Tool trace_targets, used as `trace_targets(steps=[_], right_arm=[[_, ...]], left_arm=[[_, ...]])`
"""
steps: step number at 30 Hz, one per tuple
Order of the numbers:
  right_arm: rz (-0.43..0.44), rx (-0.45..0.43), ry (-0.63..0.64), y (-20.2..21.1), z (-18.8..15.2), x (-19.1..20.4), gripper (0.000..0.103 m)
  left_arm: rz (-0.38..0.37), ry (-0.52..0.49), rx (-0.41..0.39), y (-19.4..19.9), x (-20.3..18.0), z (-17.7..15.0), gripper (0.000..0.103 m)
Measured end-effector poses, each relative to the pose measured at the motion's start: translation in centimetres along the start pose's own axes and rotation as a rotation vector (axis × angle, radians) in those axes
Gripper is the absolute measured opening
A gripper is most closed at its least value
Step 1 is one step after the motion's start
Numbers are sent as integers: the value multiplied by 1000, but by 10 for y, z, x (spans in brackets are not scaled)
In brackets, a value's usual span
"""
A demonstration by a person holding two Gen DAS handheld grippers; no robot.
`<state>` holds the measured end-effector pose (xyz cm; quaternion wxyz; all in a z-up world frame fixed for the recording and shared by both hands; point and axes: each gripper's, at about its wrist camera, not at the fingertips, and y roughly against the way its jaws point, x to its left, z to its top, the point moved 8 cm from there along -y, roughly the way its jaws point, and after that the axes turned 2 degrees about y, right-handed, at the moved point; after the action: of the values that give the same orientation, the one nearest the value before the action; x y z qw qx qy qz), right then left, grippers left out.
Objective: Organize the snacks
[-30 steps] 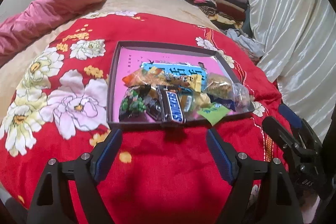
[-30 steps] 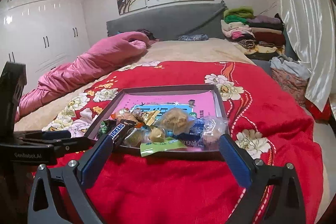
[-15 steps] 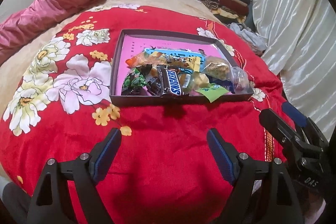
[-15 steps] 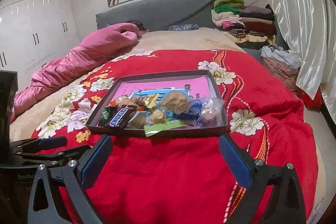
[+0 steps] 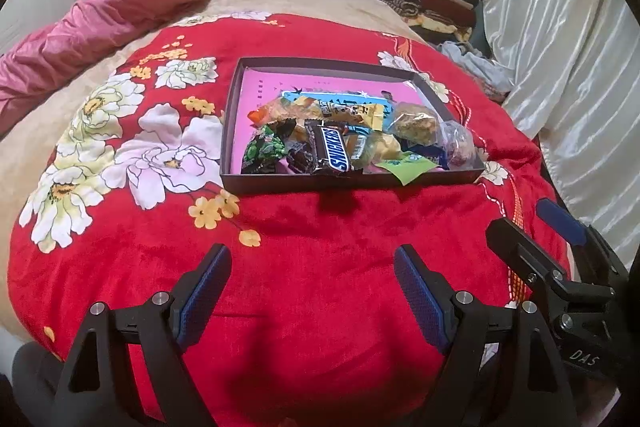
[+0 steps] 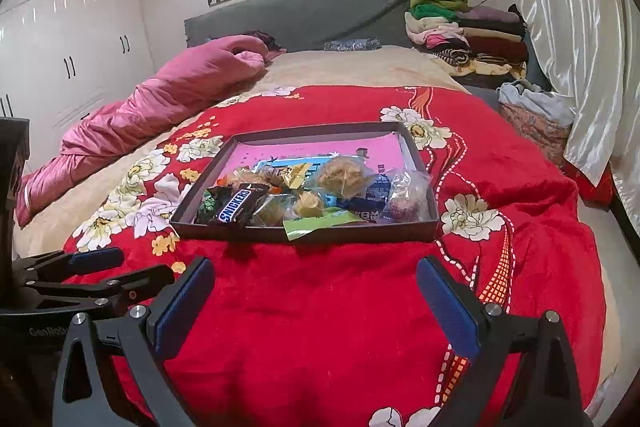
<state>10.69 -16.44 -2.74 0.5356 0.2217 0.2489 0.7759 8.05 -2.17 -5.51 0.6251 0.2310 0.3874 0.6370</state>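
Two black grippers with blue pads, left [image 5: 308,261] and right [image 6: 314,275], hover spread wide and empty over one red flowered blanket [image 5: 320,247]; beyond lies one dark shallow cardboard tray [image 5: 344,181] of piled wrapped snacks [image 5: 340,139] (one Snickers bar [image 5: 331,151] legible).

A dark tray [image 6: 304,233] sits on the red flowered blanket [image 6: 320,307] of the bed, its pink floor showing at the back. Snacks are heaped toward its near edge: a Snickers bar [image 6: 236,211] at the left, a green packet [image 6: 316,225] hanging over the front wall, a clear bag [image 6: 406,197] at the right. The right claw [image 6: 314,301] hangs over bare blanket just short of the tray, blue pads [image 6: 182,305] wide apart, empty. The left claw [image 6: 110,269] pokes in low at the left. A pink quilt [image 6: 160,99] lies rolled along the far left; folded clothes [image 6: 464,35] are stacked by the headboard.
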Motion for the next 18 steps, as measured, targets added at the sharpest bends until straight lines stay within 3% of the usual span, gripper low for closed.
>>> trace_targets(steps=[18], right_arm=[[-2,21,-6,-5,-6,-3,102]], left_arm=[[10,19,12,-2,6,0,84]])
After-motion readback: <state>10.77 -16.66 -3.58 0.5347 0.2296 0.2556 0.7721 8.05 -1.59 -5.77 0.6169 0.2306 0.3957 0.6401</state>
